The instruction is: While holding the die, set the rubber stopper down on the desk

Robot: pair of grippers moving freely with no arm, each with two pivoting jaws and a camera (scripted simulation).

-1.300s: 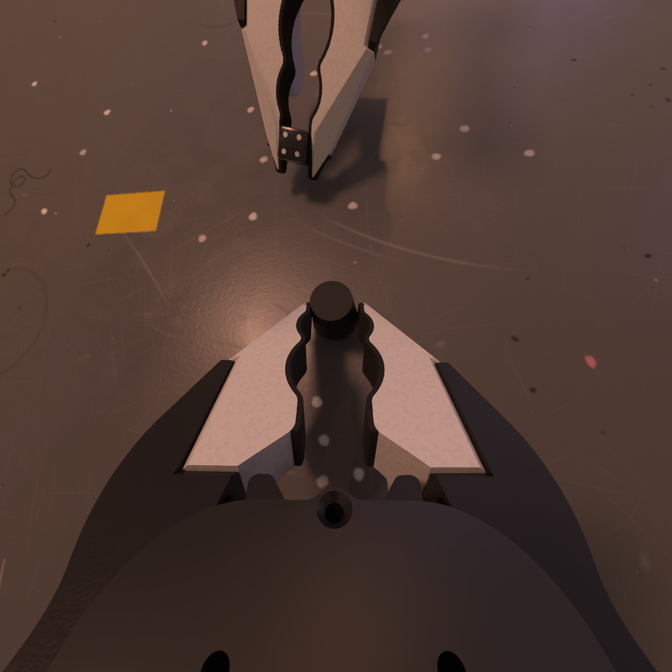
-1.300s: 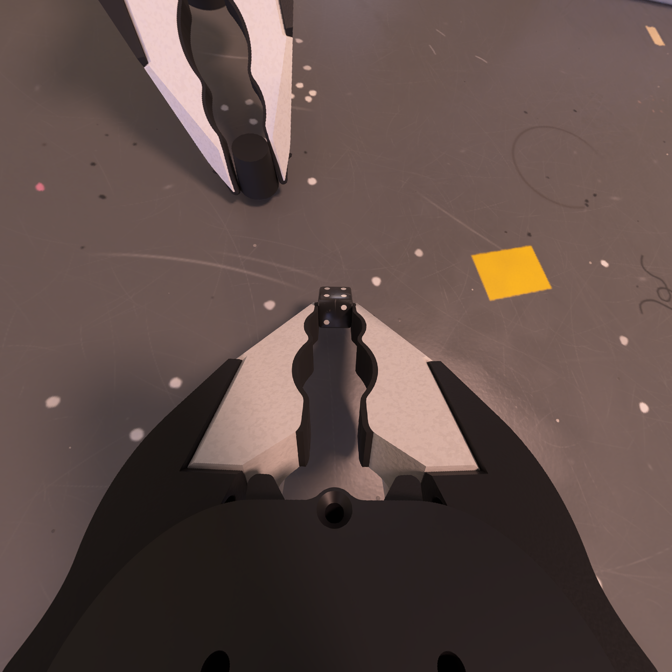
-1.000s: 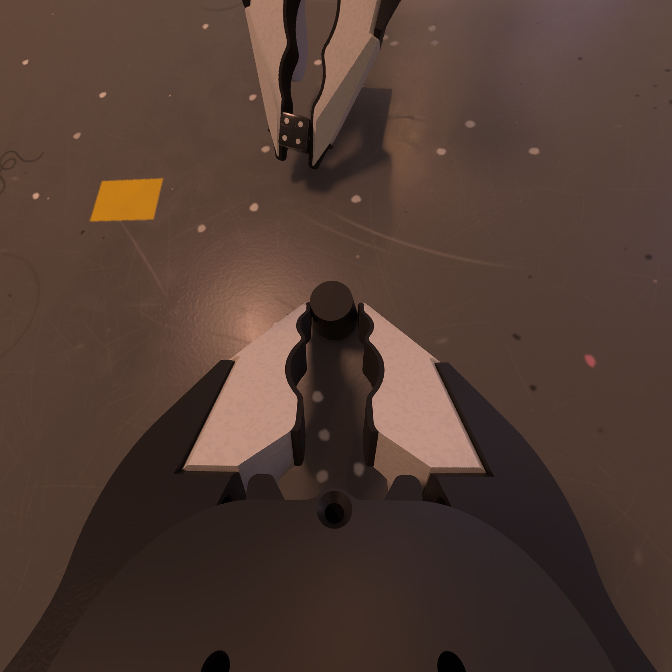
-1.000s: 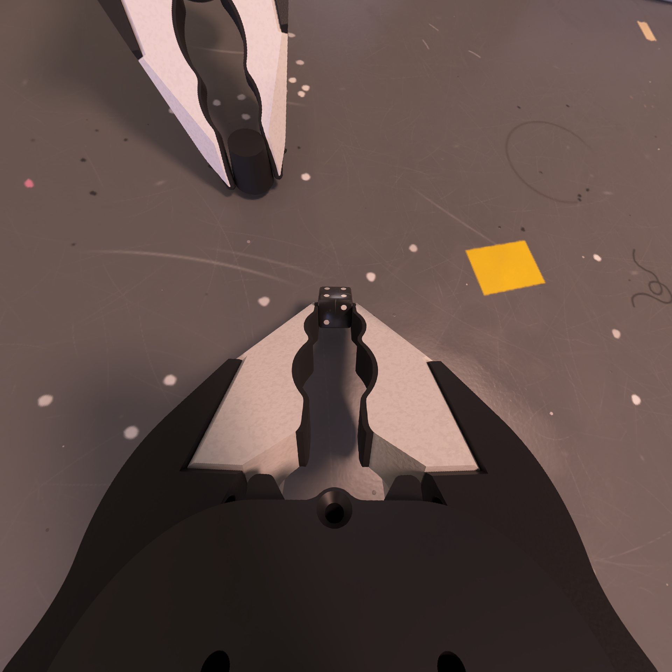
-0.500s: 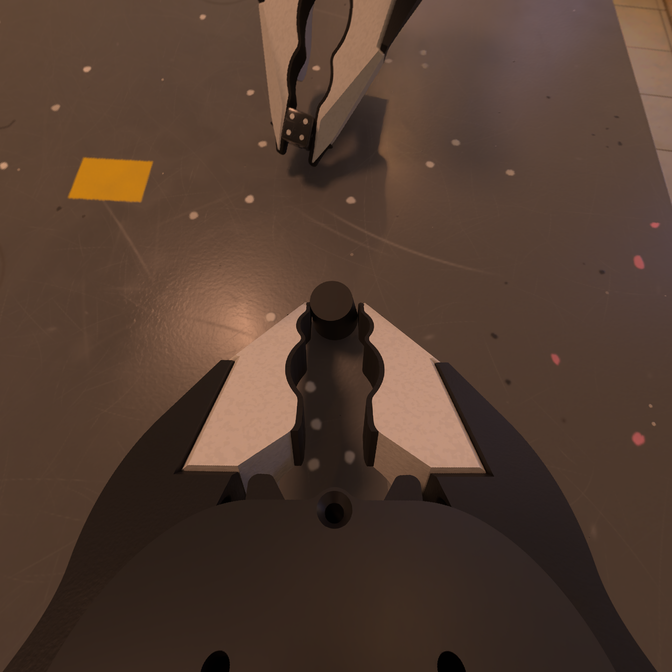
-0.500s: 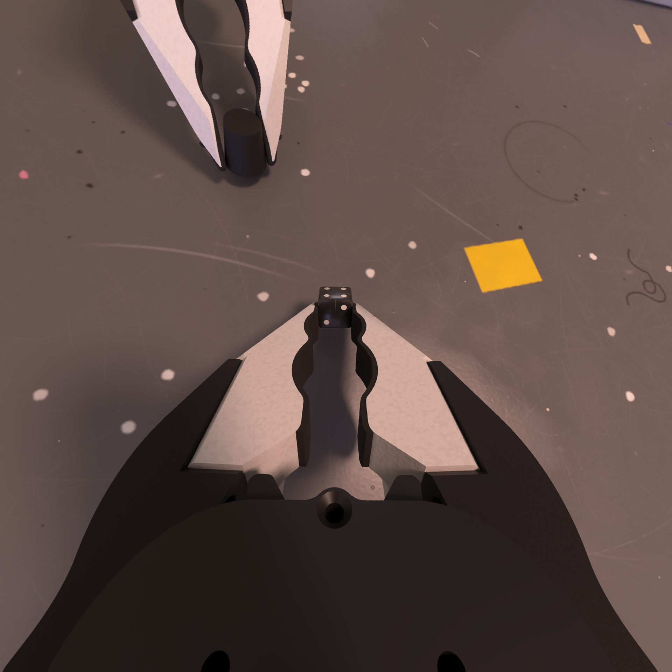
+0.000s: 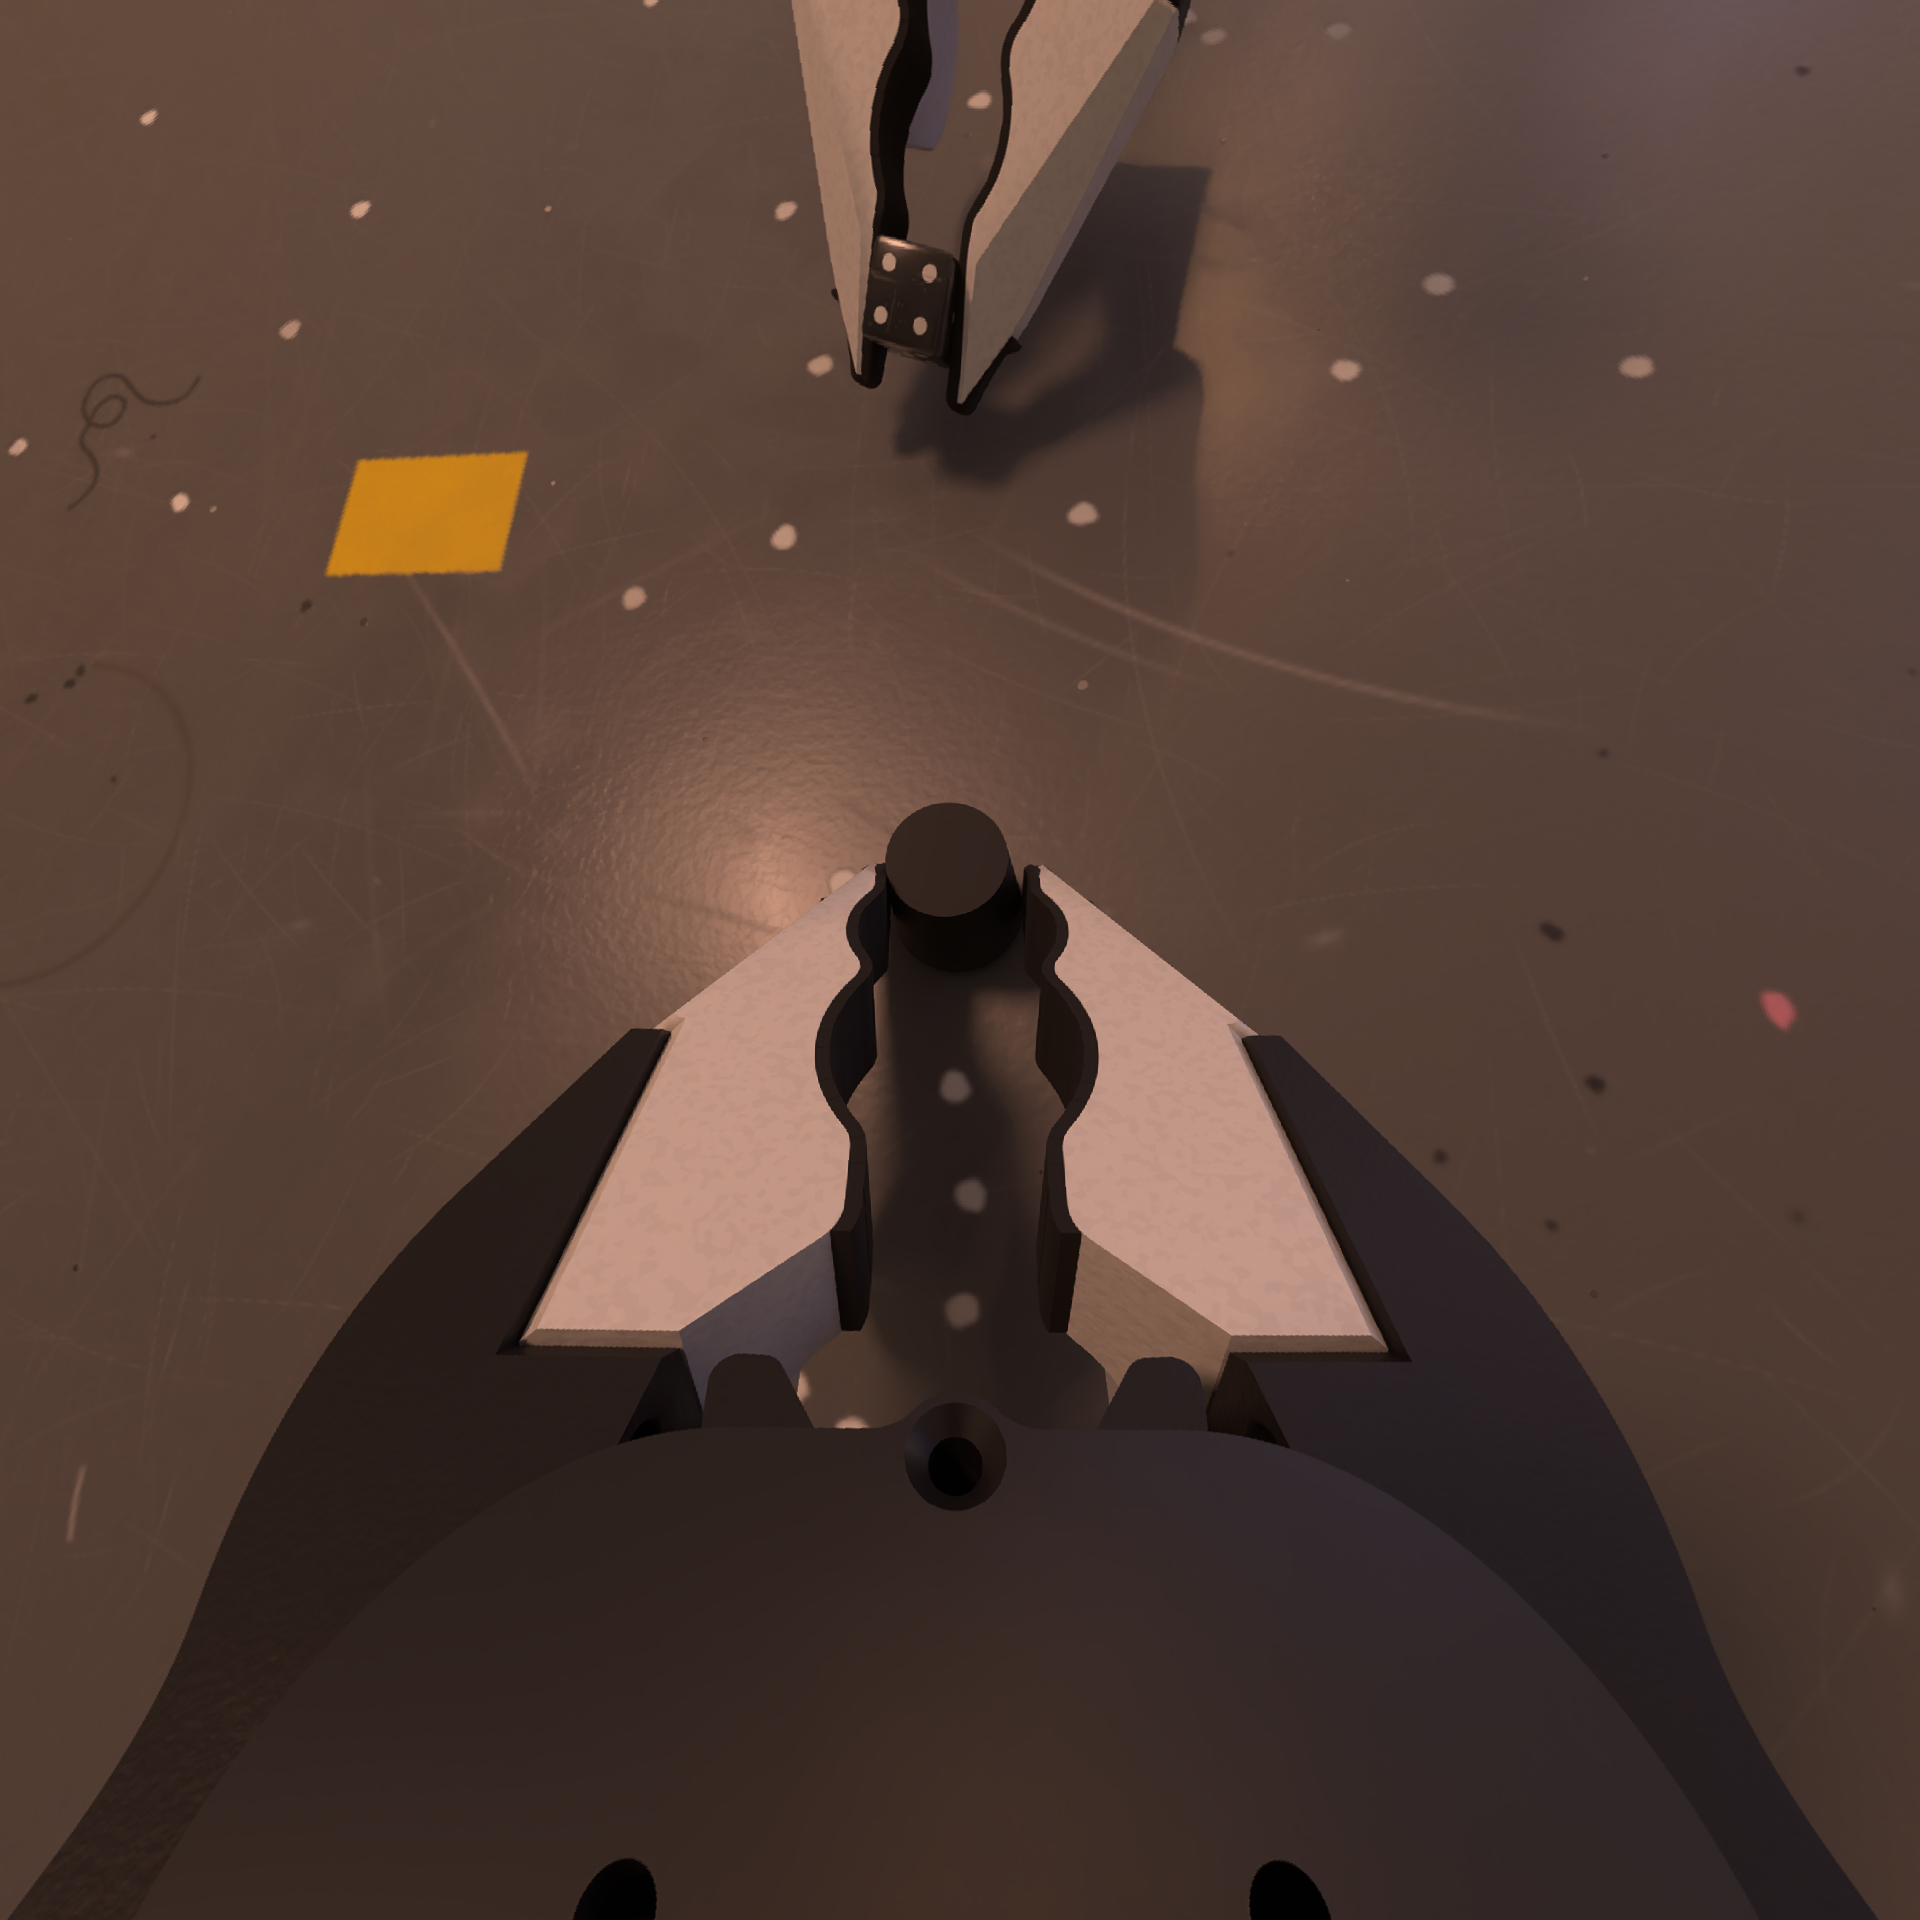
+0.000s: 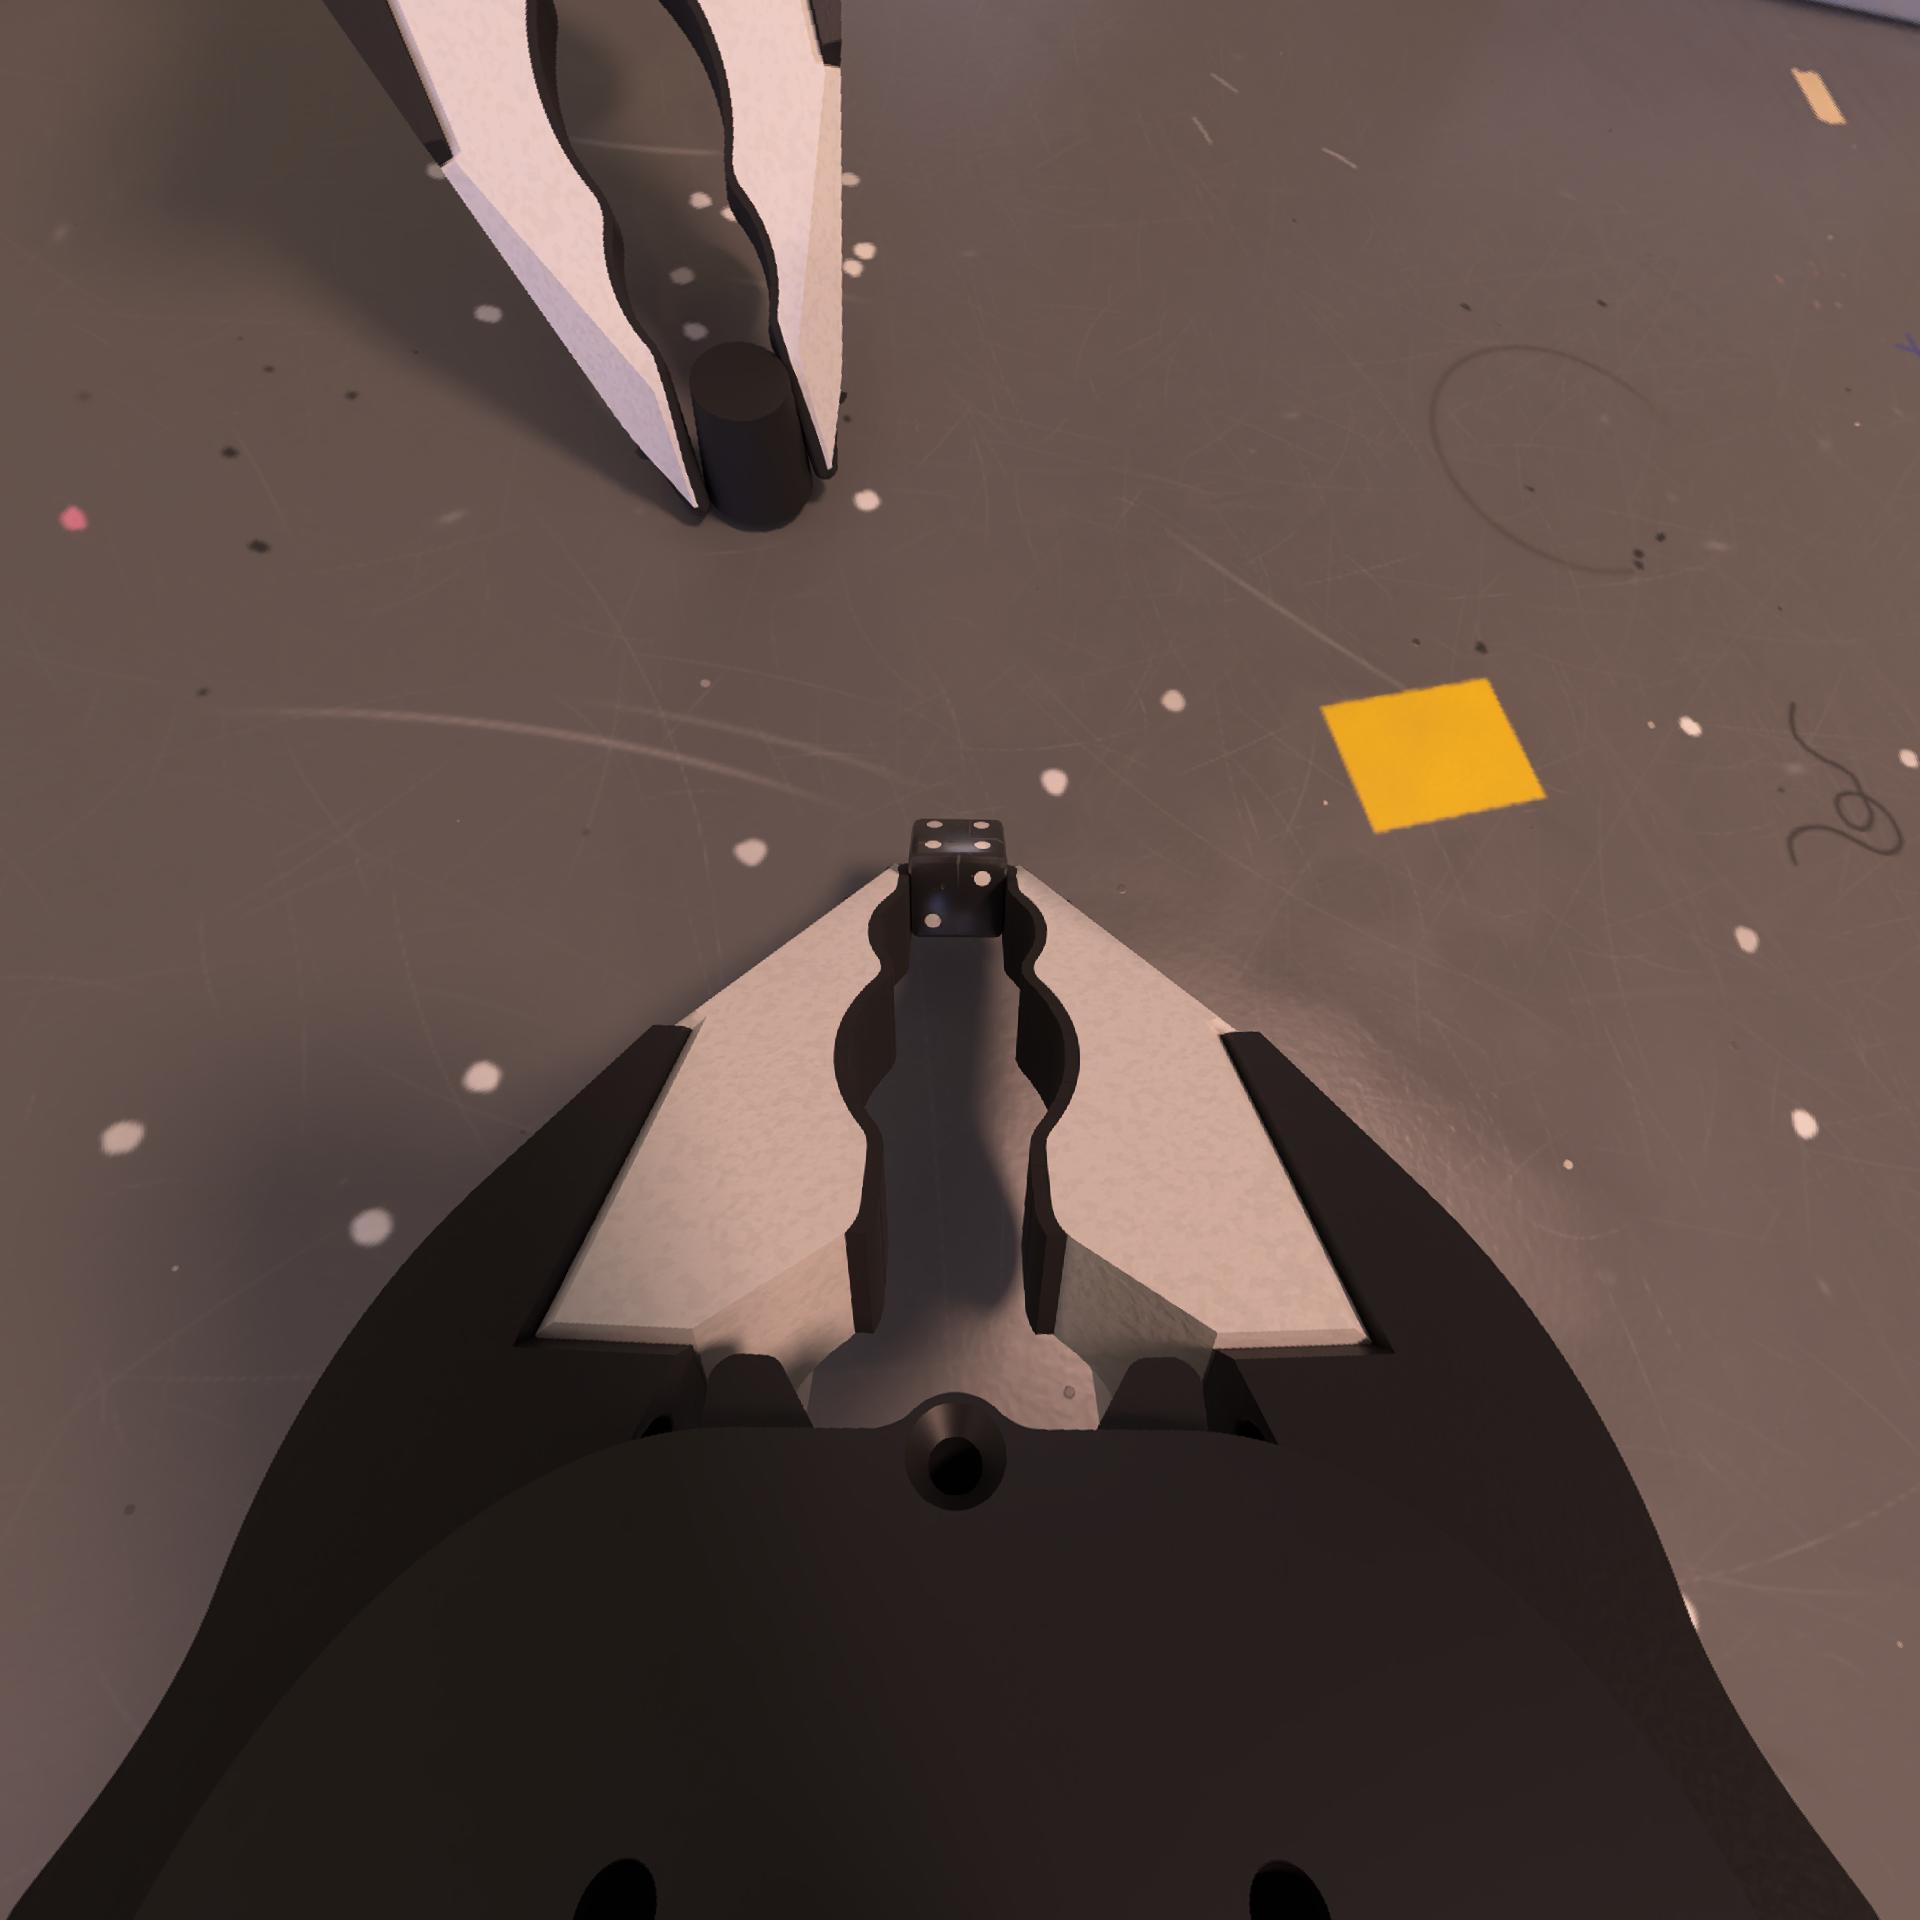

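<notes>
My left gripper [image 7: 951,883] is shut on a dark cylindrical rubber stopper [image 7: 948,899], held upright between its fingertips. In the right wrist view the left gripper [image 8: 758,483] points down at the upper left. There the stopper [image 8: 743,436] has its base at or just above the grey speckled desk [image 8: 1143,416]; I cannot tell if it touches. My right gripper [image 8: 958,873] is shut on a small black die [image 8: 956,878] with white pips. In the left wrist view the right gripper [image 7: 914,384] holds the die [image 7: 912,301] a little above the desk, its shadow beneath.
A flat yellow square [image 7: 426,512] lies on the desk to the left of both grippers; in the right wrist view the square [image 8: 1434,753] is at the right. White and pink paint specks, scratches and pen scribbles mark the surface.
My left gripper has shifted sideways with the stopper and now looks nearer in the right wrist view. The right gripper has stayed still with the die. Both grips are unchanged.
</notes>
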